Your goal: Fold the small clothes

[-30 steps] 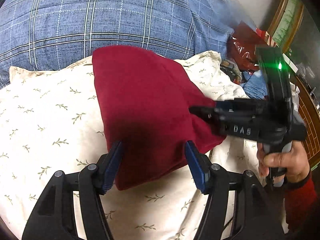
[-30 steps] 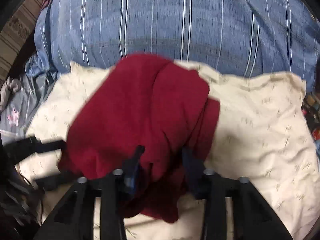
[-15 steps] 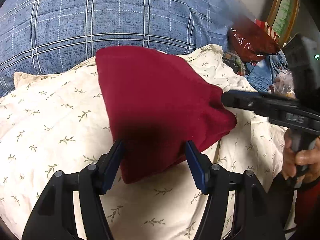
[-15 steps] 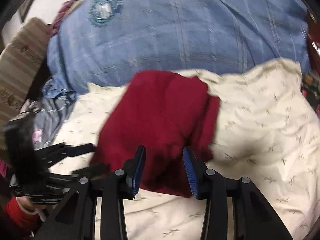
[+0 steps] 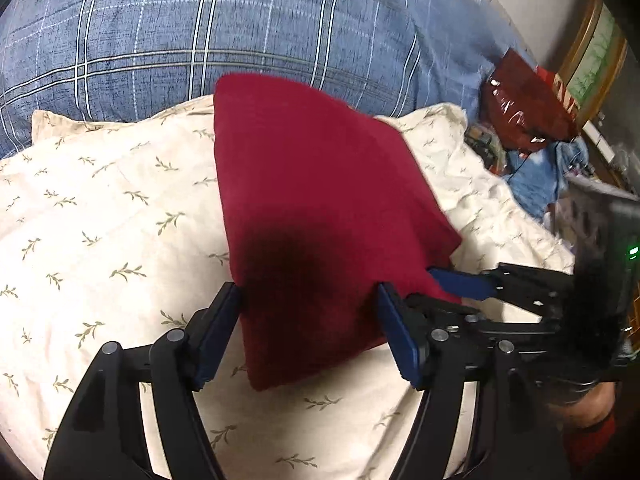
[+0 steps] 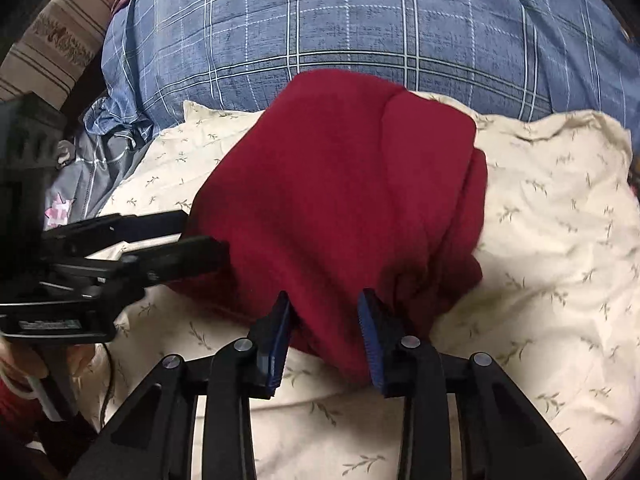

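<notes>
Left tool (image 5: 310, 312) stood spread and was opening, its blue pads flanking the near-left corner of the red cloth (image 5: 320, 208) without pressing it. Cloth lay folded on the cream pillow (image 5: 100, 208), long axis running away from both tools toward the blue plaid quilt (image 5: 240, 28). Right tool (image 6: 324, 316) sat at the near-right edge, narrower and closing, cloth bunched between its pads; whether they gripped yet could not be told. Judgement: both tools sat equally near the front hem, so the next fold likely carries it away toward the quilt.
</notes>
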Demonstrator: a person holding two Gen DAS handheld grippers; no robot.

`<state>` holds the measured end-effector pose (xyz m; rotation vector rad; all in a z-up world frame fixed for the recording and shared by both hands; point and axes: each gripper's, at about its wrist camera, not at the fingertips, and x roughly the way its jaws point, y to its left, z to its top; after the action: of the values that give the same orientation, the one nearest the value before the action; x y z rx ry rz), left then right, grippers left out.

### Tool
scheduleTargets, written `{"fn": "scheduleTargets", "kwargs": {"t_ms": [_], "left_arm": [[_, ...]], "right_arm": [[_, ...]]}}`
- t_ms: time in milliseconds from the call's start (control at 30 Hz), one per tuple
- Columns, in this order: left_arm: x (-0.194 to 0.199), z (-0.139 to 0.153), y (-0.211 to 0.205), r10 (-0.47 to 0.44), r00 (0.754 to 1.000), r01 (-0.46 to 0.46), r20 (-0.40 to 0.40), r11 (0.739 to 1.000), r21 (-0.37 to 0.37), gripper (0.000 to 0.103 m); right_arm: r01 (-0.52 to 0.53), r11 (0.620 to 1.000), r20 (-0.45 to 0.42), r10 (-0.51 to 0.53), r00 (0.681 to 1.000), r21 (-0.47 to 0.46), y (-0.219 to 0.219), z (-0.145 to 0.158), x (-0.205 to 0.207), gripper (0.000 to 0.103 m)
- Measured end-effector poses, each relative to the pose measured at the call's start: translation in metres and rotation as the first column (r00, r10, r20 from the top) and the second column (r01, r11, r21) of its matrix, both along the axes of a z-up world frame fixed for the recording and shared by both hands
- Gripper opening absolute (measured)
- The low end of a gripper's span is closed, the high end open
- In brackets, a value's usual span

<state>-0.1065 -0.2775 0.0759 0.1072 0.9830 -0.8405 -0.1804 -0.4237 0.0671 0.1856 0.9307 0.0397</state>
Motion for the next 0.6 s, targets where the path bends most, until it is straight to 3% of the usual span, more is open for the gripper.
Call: {"fn": "scheduleTargets", "kwargs": {"t_ms": [200,233,333,367,600], "left_arm": [[0.003,-0.004,0.003,0.007,1.0,-0.006,-0.014,1.0,0.007,0.069],[0.004,-0.003,0.004,0.008,1.0,-0.008,-0.016,1.0,0.008,0.07],[0.007,-0.001,0.007,0.016,1.0,-0.016,-0.013,1.0,0.004,0.074],[0.009,-0.001,0.007,0.018,1.0,-0.018,-0.018,1.0,0.0,0.074],[0.023,0.001,0.007,0.022,0.998,-0.024,-0.066,0.999,-0.032,0.075]], "right_arm": [[-0.006,0.999,0.027,0.004,1.0,0.043,-0.001,0.011,-0.004,0.037],[-0.009,0.996,0.052,0.005,0.999,0.087,-0.005,0.019,-0.007,0.043],[0.006,0.98,0.133,-0.034,0.99,0.2,-0.02,0.036,-0.017,0.082],[0.02,0.973,0.154,-0.056,0.986,0.229,-0.026,0.039,-0.019,0.089],[0.147,0.925,0.084,-0.187,0.979,0.35,-0.074,0.022,0.004,0.09]]}}
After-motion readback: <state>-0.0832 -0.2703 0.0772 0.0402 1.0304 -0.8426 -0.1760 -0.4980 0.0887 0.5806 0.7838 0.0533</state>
